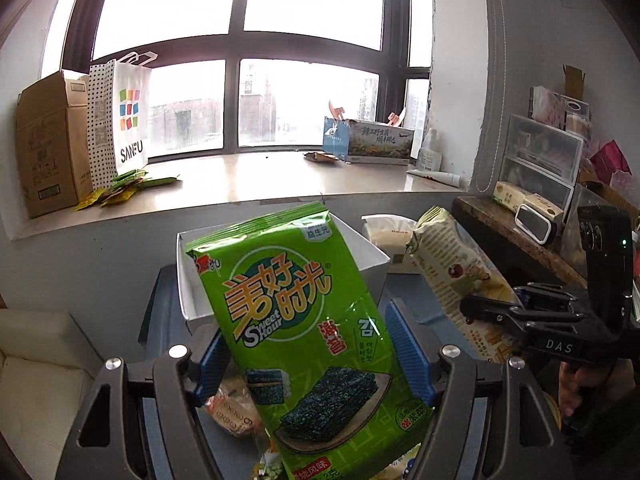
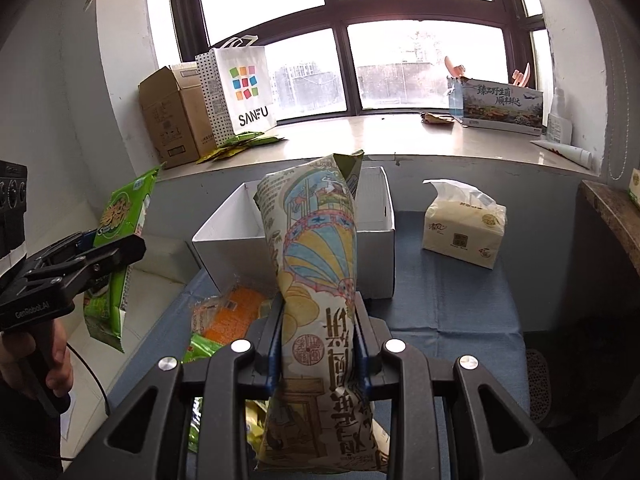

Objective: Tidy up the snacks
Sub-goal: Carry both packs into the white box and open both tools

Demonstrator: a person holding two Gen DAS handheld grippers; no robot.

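A green seaweed snack bag (image 1: 280,280) stands upright between the blue pads (image 1: 404,344) of my left gripper (image 1: 308,332), which is shut on it and holds it above the table. Behind it is an open white box (image 1: 186,280). My right gripper (image 2: 318,320) is shut on a tall cream chip bag (image 2: 316,240) printed with a balloon drawing, in front of the same white box (image 2: 224,248). In the right wrist view the left gripper (image 2: 108,248) with the green bag (image 2: 124,216) is at the left. The left wrist view shows the right gripper (image 1: 492,312) and the cream bag (image 1: 448,256) at the right.
Loose snack packs, one of them orange (image 2: 236,312), lie on the blue-covered table (image 2: 440,300) below the grippers. A tissue pack (image 2: 460,228) stands right of the box. The windowsill (image 2: 380,136) carries a cardboard box (image 2: 168,120), a SANFU bag (image 2: 248,88) and green packets (image 2: 240,144). A wooden shelf (image 1: 504,224) is at the right.
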